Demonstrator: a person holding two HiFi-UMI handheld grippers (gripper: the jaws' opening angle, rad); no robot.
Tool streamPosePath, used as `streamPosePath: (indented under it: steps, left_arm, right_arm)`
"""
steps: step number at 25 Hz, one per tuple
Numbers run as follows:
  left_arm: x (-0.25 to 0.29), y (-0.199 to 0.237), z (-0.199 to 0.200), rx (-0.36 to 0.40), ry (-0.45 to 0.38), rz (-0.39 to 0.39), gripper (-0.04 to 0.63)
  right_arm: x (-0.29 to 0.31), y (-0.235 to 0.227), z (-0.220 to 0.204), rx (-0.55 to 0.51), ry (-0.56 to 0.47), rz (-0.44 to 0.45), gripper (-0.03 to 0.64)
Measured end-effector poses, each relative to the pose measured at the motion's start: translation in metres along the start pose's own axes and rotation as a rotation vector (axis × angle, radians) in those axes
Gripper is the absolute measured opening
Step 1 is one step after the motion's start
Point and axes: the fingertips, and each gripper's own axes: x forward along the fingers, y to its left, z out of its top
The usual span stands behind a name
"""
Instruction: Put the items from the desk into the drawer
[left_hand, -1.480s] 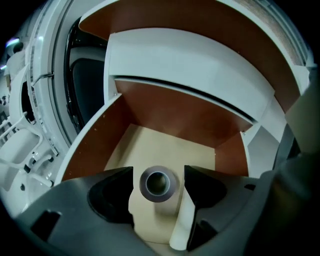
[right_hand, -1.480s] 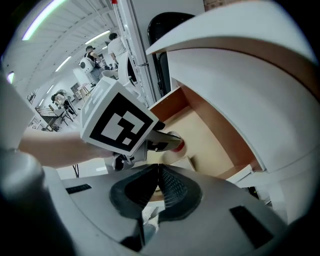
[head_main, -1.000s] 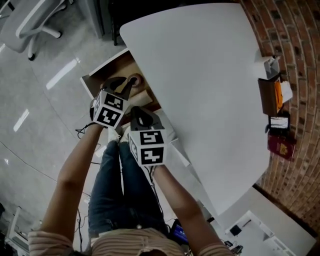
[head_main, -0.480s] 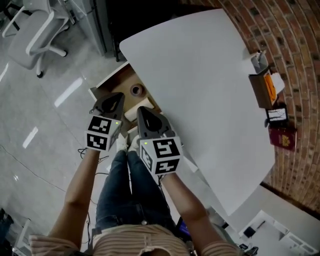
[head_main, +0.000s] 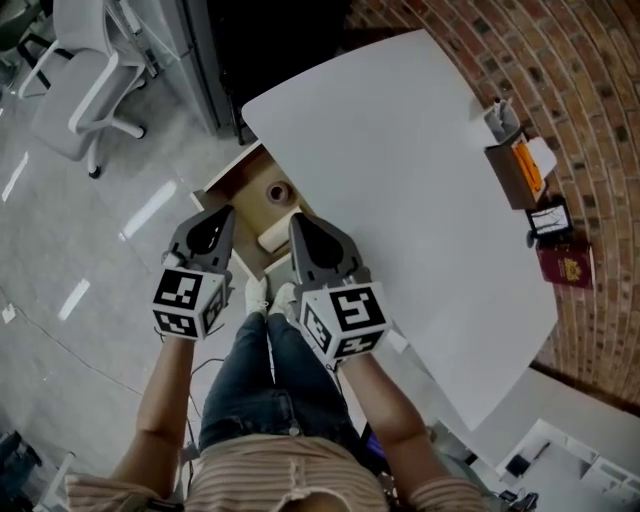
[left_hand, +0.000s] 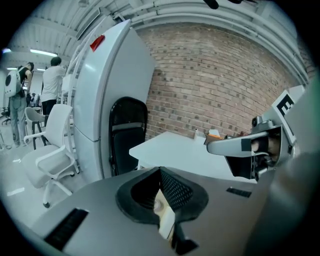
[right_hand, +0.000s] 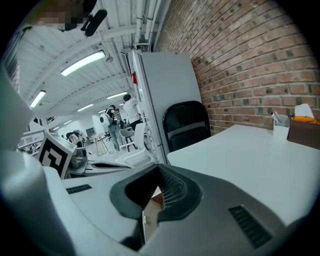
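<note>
Both hover by the open drawer (head_main: 228, 180) at the desk's (head_main: 400, 180) left edge: left gripper (head_main: 221, 212) and right gripper (head_main: 297, 220), jaws pressed together, nothing held. Pen cup (head_main: 497, 118), brown box (head_main: 508, 172) and red booklet (head_main: 565, 266) line the brick-wall edge, well apart. The right gripper's nearer, and bare desktop between leaves free room to cross.
</note>
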Motion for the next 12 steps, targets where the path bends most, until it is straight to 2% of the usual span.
streamPosePath:
  steps: [12]
  left_arm:
    - [-0.045, -0.017, 0.025, -0.004, -0.041, 0.010, 0.009]
  right_arm:
    - [-0.052, 0.007, 0.028, -0.030, -0.066, 0.016, 0.015]
